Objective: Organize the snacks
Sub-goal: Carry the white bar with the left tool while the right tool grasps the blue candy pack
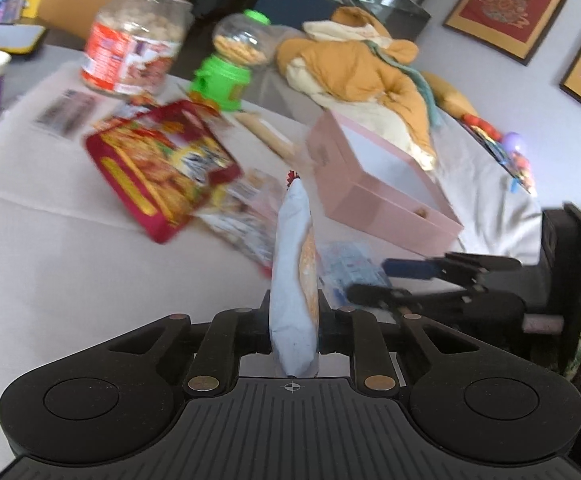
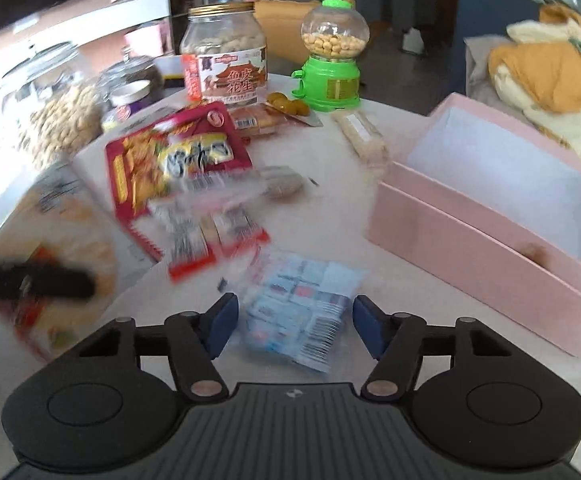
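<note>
While the left tool (image 1: 294,320) stands clamped on a pale blue snack packet (image 1: 292,280), pinching it edge-on so the packet rises upright between the pads, the right tool (image 2: 292,326) hangs with its blue pads apart on either side of a clear blue-and-white sachet pack (image 2: 302,312) that lies flat on the white table (image 2: 330,200); nothing is pressed there yet. Both packs look light, soft and crinkly, the film likely slippery, so I would judge a hold on a sealed edge or across the narrow middle to be safest, and not so hard as to crush what is inside. From the right wrist view the open pink box (image 2: 490,216) sits at about two o'clock of the sachets, near but apart, its inside nearly bare apart from one small brown bit; it looks the likely home for loose packs. At ten to eleven o'clock lies a heap of wrappers: a red snack bag (image 2: 170,160) over smaller red-and-clear packets (image 2: 210,236), just beside the sachets and apt to be dragged along. Farther back at twelve o'clock stand a peanut jar (image 2: 226,52) and a green candy dispenser (image 2: 332,60), well clear. An orange blanket (image 2: 550,76) bunches beyond the box.
</note>
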A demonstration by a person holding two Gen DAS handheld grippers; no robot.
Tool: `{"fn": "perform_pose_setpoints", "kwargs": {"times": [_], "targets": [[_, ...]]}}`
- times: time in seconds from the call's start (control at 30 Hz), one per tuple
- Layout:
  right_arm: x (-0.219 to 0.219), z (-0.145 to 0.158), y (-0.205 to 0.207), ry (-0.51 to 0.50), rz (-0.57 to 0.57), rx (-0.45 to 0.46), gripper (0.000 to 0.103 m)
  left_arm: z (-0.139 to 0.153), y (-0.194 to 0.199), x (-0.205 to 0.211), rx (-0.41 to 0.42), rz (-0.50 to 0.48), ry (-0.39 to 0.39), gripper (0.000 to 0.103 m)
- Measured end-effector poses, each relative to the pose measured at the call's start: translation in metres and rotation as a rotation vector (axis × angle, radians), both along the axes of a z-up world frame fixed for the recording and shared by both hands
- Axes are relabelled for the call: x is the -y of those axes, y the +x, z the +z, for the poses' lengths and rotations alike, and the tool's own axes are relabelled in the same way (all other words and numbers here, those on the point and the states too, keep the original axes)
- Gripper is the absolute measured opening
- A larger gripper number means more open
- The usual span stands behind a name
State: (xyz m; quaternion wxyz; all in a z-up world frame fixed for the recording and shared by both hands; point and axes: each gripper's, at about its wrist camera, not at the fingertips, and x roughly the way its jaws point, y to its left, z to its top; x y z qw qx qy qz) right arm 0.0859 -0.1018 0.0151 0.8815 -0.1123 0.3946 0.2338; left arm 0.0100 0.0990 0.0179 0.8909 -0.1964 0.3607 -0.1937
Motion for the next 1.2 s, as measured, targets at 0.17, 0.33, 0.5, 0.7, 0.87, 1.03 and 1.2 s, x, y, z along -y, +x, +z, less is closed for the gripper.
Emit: {"fn": "perform_pose_setpoints", "kwargs": {"times": [0.17, 0.33, 0.5, 0.7, 0.87, 1.03, 1.2], "targets": [[0.053, -0.002, -0.031, -0.095, 0.017, 0.034, 0.073, 0.000, 0.000, 0.032, -0.009, -0.080, -0.001, 0.021], [0.093, 0.000, -0.033, -0.007, -0.153, -0.032, 0.076, 0.000, -0.002, 0.043, -0.004, 0.000, 0.071, 0.021], [0.070, 0.011, -0.038, 0.140, -0.102, -0.037, 0.075, 0.002, 0.000, 0.018, -0.014, 0.139, 0.068, 0.021], [0.016, 0.000, -0.025, 0.029, -0.035, 0.030, 0.075, 0.000, -0.002, 0.008, -0.020, 0.138, 0.026, 0.021], [0.042, -0.007, -0.022, -0.145, -0.114, 0.121, 0.072, -0.006, -0.003, 0.009, -0.013, 0.122, 0.000, 0.021], [0.084, 0.003, -0.012, 0.056, -0.227, -0.048, 0.073, -0.013, 0.001, 0.011, -0.028, 0.114, -0.015, 0.021], [0.052, 0.005, 0.009, 0.133, -0.287, -0.073, 0.073, -0.012, 0.001, 0.010, -0.024, 0.114, 0.003, 0.022]]}}
